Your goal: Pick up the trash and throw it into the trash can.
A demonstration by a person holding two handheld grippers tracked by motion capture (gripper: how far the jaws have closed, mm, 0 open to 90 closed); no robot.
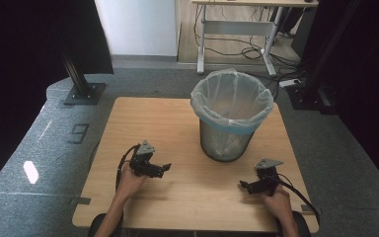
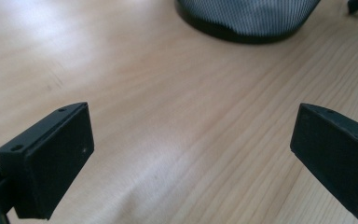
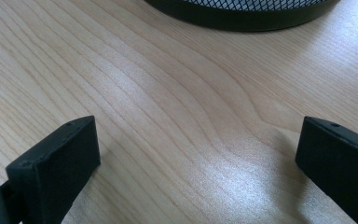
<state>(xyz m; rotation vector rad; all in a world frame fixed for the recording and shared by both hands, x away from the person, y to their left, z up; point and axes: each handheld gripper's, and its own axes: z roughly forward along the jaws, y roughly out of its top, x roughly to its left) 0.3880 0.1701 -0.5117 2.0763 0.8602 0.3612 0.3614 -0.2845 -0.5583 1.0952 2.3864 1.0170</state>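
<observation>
A light wooden desk [image 1: 177, 123] sits on grey carpet, seen from above. Behind it, against a white wall, stands a second desk with metal legs [image 1: 237, 29] and loose cables beneath it; black frame posts rise at either side.

On the far right part of the wooden desk stands a black wire-mesh wastebasket [image 1: 229, 118], upright, lined with a translucent plastic bag [image 1: 232, 96] whose edge folds over the rim. Something pale lies inside the basket, too unclear to name.

Two forearms reach in from the near edge. The left hand [image 1: 128, 180] holds the left tool [image 1: 164, 169] low over the desk, left of the basket and pointing right — its two black jaws stand wide apart, with bare wood grain between them in the left gripper view [image 2: 193, 140]. The right hand [image 1: 276, 195] holds the right tool [image 1: 243, 185] near the front right of the desk, pointing left; its jaws too are spread wide with nothing between them [image 3: 198, 158]. The basket's dark base [image 3: 242, 16] lies just ahead of both tools, touching neither.
</observation>
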